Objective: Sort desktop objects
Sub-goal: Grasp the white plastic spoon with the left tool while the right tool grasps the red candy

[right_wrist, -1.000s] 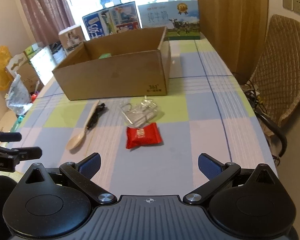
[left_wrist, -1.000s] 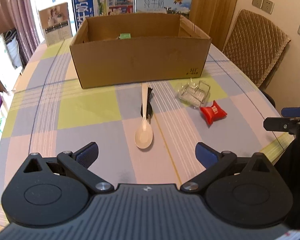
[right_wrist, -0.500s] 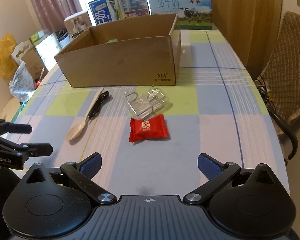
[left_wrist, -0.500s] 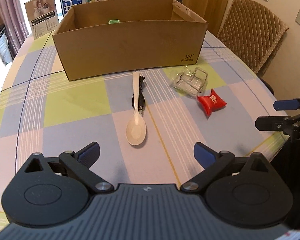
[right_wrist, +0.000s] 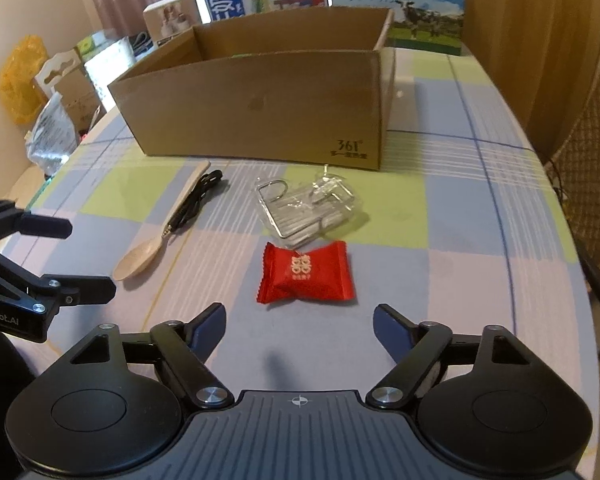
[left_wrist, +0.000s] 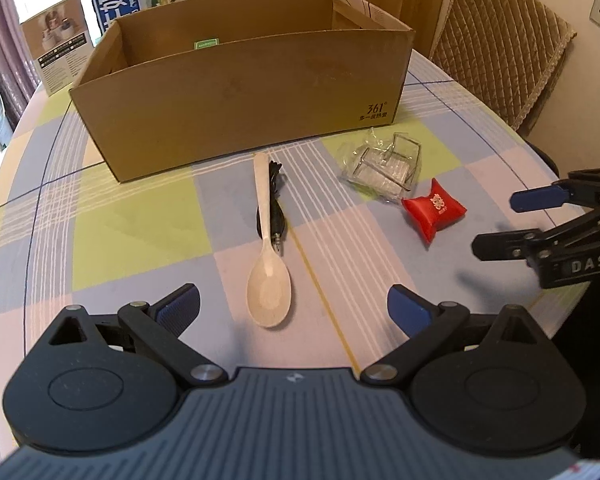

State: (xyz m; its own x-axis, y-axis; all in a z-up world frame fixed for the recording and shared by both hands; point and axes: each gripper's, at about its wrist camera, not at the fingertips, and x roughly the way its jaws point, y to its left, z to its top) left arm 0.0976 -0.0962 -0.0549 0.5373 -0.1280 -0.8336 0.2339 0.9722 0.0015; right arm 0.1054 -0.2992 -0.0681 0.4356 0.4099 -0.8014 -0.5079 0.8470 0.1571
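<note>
Hovering with jaws spread, the left gripper (left_wrist: 293, 308) lines up on the spoon (left_wrist: 269, 264). The right gripper (right_wrist: 299, 326), equally wide, faces the red candy (right_wrist: 306, 272), both likely bound for the cardboard box (left_wrist: 240, 92).

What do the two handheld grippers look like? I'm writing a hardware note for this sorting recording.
Both match. The left gripper and right gripper each have a dark grey ribbed body, two round black plastic discs, black linkage bars with silver pivot screws, and blue ribbed pads on the fingers. White lettering marks their sides, "DAS" on the right one, "nRobot.AI" on the left. No cables or sleeves are clearly visible.
</note>
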